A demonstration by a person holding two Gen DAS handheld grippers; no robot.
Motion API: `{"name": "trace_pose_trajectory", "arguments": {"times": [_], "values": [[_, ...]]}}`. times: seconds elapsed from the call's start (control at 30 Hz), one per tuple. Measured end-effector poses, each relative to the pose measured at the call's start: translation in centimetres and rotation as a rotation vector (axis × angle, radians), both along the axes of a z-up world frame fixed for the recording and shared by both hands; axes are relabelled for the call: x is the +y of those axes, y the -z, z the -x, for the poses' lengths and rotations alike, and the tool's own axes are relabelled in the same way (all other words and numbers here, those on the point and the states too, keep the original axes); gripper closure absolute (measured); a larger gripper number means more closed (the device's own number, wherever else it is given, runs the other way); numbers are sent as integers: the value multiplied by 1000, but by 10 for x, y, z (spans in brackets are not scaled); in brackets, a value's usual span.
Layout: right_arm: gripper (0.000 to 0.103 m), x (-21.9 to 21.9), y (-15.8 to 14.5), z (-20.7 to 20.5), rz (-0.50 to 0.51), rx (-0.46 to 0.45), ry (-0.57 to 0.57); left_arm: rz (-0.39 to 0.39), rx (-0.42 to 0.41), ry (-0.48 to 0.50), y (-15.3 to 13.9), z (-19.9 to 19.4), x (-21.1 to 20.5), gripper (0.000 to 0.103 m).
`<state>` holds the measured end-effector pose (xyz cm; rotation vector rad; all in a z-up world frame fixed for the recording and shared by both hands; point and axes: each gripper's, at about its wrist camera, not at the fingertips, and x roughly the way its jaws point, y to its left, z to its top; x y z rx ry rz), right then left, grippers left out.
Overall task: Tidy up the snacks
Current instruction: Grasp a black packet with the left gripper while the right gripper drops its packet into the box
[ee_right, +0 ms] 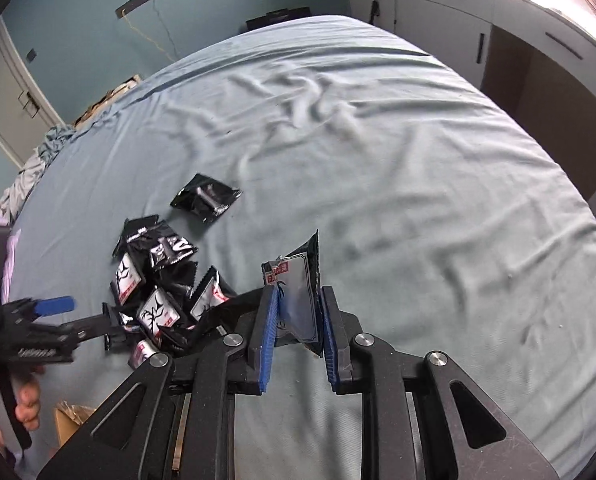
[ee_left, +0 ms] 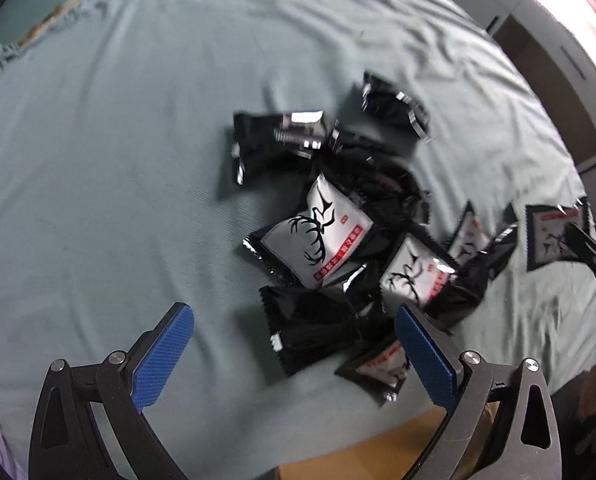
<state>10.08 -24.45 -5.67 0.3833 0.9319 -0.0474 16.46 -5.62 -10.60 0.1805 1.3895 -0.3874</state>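
Observation:
Several black-and-white snack packets with an antler print lie in a loose pile (ee_left: 338,240) on the pale blue bedsheet (ee_left: 118,160); the pile also shows in the right wrist view (ee_right: 158,288). My left gripper (ee_left: 294,328) is open and empty, hovering just above the near edge of the pile. My right gripper (ee_right: 298,312) is shut on one snack packet (ee_right: 296,284), held upright above the sheet to the right of the pile. That held packet also shows at the right edge of the left wrist view (ee_left: 554,236).
A cardboard box (ee_left: 362,452) sits at the near edge of the bed, also seen in the right wrist view (ee_right: 68,420). One packet (ee_right: 206,198) lies apart behind the pile. White cabinets (ee_right: 478,20) stand beyond the bed on the right. Rumpled bedding (ee_right: 38,168) is at the far left.

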Motion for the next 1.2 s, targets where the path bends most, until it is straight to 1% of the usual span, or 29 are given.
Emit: {"name": "trace_pose_trajectory", "arguments": {"times": [0.1,0.13,0.17,0.2,0.23,0.27,0.3,0.33,0.37,0.4,0.43,0.5,0.57,0.67,0.73,0.8,0.83,0.9,0.97,1.03,1.1,1.17,1.2], "values": [[84,4,3,-2,3,22,-18,-8,51,2,17,-7,-6,2],[84,5,4,-1,10,21,-19,-1,70,3,22,-8,-7,9],[84,5,3,-2,11,21,-18,0,107,-2,28,-7,-9,11],[84,5,3,-2,14,21,-17,-15,108,-5,30,-6,-11,11],[84,5,3,-2,12,22,-13,-36,93,-1,29,-3,-14,18],[84,3,2,-2,10,22,-10,-53,85,11,27,0,-18,35],[84,3,3,-5,12,21,-7,-60,75,17,24,3,-20,42],[84,3,3,-5,16,19,-3,-62,67,17,21,5,-22,47],[84,3,3,-5,18,18,-1,-46,65,11,18,7,-22,53],[84,4,3,-5,20,19,1,-25,67,1,14,8,-22,63],[84,4,3,-4,25,19,4,1,71,-15,12,10,-20,71],[84,5,3,-3,45,24,10,55,88,-50,6,15,-16,78],[84,6,3,-1,62,35,14,92,82,-76,-1,23,-10,87],[84,3,2,4,62,36,31,122,35,-121,-19,36,3,89],[84,-2,-2,10,46,24,49,138,-18,-145,-39,47,13,90],[84,-6,-6,16,29,9,67,155,-74,-147,-60,51,20,90],[84,-9,-10,20,15,-3,79,172,-108,-145,-74,62,24,90],[84,-13,-12,27,-1,-16,89,215,-145,-141,-88,73,29,90],[84,-16,-15,34,-17,-23,100,266,-171,-118,-106,86,39,90],[84,-17,-17,39,-21,-25,105,281,-207,-75,-118,104,40,90],[84,-16,-20,44,-25,-34,100,302,-233,-28,-127,125,39,90],[84,-14,-23,47,-19,-44,93,326,-239,7,-132,140,39,90],[84,-13,-25,49,-12,-50,86,324,-240,22,-131,145,37,90]]}}
